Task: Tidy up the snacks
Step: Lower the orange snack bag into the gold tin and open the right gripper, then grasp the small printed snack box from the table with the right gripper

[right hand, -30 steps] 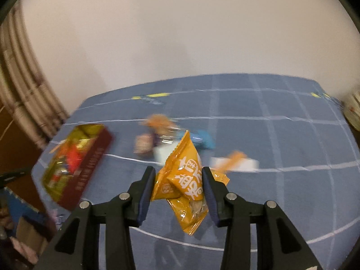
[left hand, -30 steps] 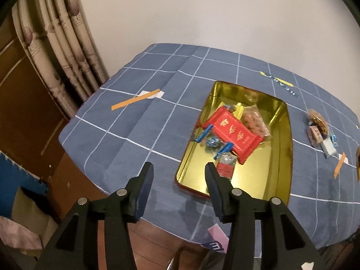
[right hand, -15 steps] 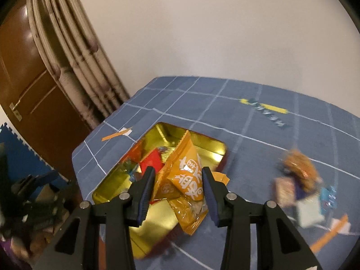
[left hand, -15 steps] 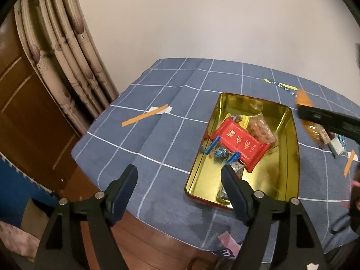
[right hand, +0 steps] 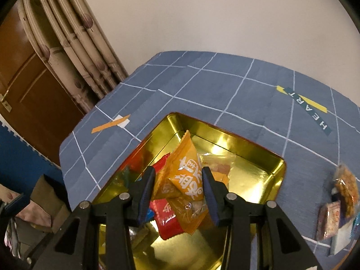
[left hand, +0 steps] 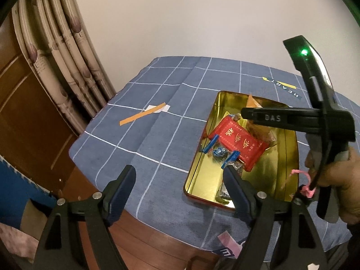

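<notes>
A gold tin (left hand: 207, 180) (right hand: 236, 137) lies on the blue checked tablecloth, with a red packet (left hand: 236, 141) (right hand: 166, 220) and blue-wrapped candies (left hand: 219, 151) inside. My right gripper (right hand: 178, 173) is shut on an orange snack packet (right hand: 186, 175) and hangs over the tin's middle. The left wrist view shows it (left hand: 249, 110) from the side, the packet's corner (left hand: 253, 101) poking out beyond it. My left gripper (left hand: 178, 168) hovers at the tin's near left corner, its jaws opening with nothing between them.
Several loose snack packets (right hand: 344, 186) lie on the cloth right of the tin. An orange tape strip (left hand: 144, 114) sits left of it. A curtain (left hand: 67, 56) and wooden door stand beyond the table's left edge. A hand (left hand: 337, 180) holds the right gripper.
The right gripper carried the orange packet leftward from the loose snacks to above the tin. The left gripper's jaws spread wide while it stayed in place.
</notes>
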### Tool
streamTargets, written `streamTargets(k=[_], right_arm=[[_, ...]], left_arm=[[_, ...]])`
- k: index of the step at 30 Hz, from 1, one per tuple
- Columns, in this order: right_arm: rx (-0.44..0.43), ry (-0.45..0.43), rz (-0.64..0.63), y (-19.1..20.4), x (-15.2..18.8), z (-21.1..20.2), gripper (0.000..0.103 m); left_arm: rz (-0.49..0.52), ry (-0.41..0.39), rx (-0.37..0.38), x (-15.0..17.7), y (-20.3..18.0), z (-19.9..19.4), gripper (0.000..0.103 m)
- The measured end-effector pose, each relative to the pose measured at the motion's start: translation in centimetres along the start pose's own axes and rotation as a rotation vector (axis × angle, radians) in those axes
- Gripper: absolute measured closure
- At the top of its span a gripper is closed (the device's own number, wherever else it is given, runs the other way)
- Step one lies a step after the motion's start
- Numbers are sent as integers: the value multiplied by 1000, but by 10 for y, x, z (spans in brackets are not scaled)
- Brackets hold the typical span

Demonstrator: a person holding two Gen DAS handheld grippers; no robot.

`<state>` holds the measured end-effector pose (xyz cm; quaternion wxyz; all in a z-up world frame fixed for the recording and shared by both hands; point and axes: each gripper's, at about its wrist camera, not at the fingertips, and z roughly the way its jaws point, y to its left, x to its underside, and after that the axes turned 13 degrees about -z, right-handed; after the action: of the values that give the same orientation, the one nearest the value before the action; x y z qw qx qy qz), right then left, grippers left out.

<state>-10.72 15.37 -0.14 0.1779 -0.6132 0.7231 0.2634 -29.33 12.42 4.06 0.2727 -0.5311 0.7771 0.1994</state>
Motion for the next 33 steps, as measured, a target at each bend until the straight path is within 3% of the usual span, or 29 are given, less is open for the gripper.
streamTargets(k=[8,10,14,17,19,23,27,33], right_arm=[[-33,-21,21,2,-6,3,58],[-41,-41,28,2,-7,-2,53],[-42,-98,51,-6,-2,-26,53],[11,-136,43,-22,19,-57,53],[99,-113,16,-41,43,-76,53],[187,-54,74,-94,82,-99,53],[210,-34,119,-130,97,-110,53],[224,32,94,-144,100,-95,53]], left_arm=[[15,11,-7,3,-4,3,26],[20,11,-9,3,-4,4,26],[15,12,-9,2,-2,4,26],[7,15,-9,2,-1,5,25],[7,23,-7,3,-2,5,25],[20,25,-9,4,-6,6,25],[44,19,-17,7,-12,5,24],[63,30,-31,10,-16,11,24]])
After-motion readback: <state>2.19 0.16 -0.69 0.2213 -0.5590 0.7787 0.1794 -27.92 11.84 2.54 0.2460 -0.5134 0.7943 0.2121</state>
